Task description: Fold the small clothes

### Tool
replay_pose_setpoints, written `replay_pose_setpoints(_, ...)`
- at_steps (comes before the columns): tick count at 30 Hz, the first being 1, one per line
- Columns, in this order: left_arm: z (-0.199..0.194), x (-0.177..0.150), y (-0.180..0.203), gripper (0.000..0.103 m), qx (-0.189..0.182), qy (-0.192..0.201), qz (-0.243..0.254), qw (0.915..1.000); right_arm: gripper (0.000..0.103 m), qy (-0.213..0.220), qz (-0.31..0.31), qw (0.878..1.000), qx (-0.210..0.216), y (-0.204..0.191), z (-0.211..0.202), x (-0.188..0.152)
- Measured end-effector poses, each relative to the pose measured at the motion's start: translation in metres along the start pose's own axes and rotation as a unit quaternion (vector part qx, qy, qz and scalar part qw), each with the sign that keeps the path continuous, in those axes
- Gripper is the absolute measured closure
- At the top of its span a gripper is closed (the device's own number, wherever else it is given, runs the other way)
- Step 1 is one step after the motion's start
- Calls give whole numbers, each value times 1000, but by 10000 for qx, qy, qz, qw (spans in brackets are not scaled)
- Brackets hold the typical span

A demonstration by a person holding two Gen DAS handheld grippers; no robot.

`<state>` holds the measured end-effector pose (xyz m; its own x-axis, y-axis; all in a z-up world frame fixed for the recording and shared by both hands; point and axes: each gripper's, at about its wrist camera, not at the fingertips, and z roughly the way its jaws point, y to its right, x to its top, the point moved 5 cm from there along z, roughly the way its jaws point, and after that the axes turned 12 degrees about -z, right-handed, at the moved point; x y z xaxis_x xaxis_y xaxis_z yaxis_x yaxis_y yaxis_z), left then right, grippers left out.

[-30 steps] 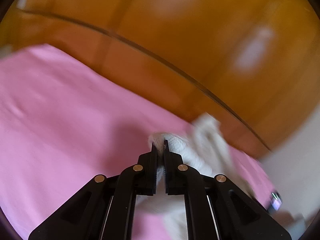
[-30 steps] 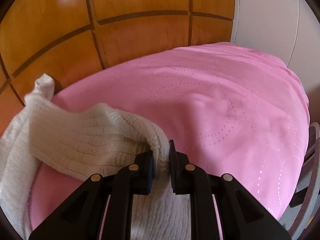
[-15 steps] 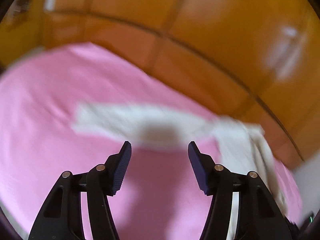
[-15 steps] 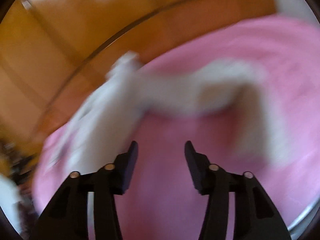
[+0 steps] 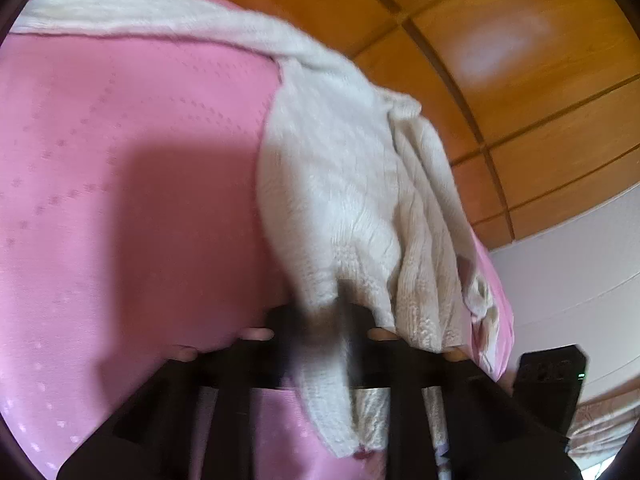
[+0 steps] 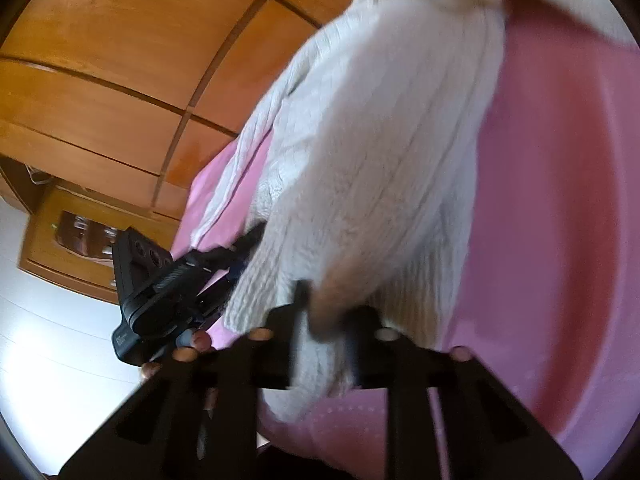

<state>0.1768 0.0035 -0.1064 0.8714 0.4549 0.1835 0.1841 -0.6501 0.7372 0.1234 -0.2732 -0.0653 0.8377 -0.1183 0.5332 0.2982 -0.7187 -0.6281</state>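
A white knit garment [image 5: 340,160] lies stretched over the pink bed cover [image 5: 140,200], one long part running to the far left. My left gripper [image 5: 340,304] is closing, with the near edge of the knit pinched between its pads. In the right wrist view the same garment [image 6: 380,140] bunches up over the pink cover [image 6: 560,200]. My right gripper [image 6: 324,308] is closing too, a fold of the knit caught between its pads. Both pairs of fingertips are blurred and partly buried in the fabric.
A wood-panelled headboard [image 5: 520,60] rises right behind the bed, with a white wall [image 5: 580,260] beside it. The other gripper's black body [image 6: 148,292] shows at the garment's left edge, a person's fingers [image 6: 192,340] under it. A wooden cabinet [image 6: 60,232] stands beyond.
Both grippers let go of the knit, opened wide, then dropped closer to the bed and closed on a nearer edge of the garment. The garment now lies spread along the cover.
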Motion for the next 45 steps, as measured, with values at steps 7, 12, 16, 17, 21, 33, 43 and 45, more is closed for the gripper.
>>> replay_pose_setpoints(7,-66,20,17,96,-194,515,392,9977,97,794,-785,9936,-175,-29,-85,28)
replay_pose_setpoints(12,-140,20,30,100,-423,916,506,9936,98,1489,-1072,9818,-482,-43,-171,44)
replay_pose_setpoints(16,-190,8,31,100,-422,1094,502,9918,98,1963,-1116,9715,-723,-42,-230,38)
replay_pose_setpoints(17,-197,3,28,100,-392,1096,454,9922,98,1998,-1047,9708,-823,-35,-243,31)
replay_pose_setpoints(21,-207,-19,0,100,-192,904,22,9957,98,1719,-693,9760,-1147,2,-250,-1)
replay_pose_setpoints(33,-122,-52,-75,76,1197,390,-265,9917,50,145,44,9810,-1933,97,-177,-76)
replay_pose_setpoints(43,-122,-35,-55,43,1336,1096,49,9849,56,987,373,9784,-1776,126,-147,19)
replay_pose_setpoints(45,-119,-35,-38,43,1430,1239,461,9809,56,1085,478,9770,-1774,135,-139,33)
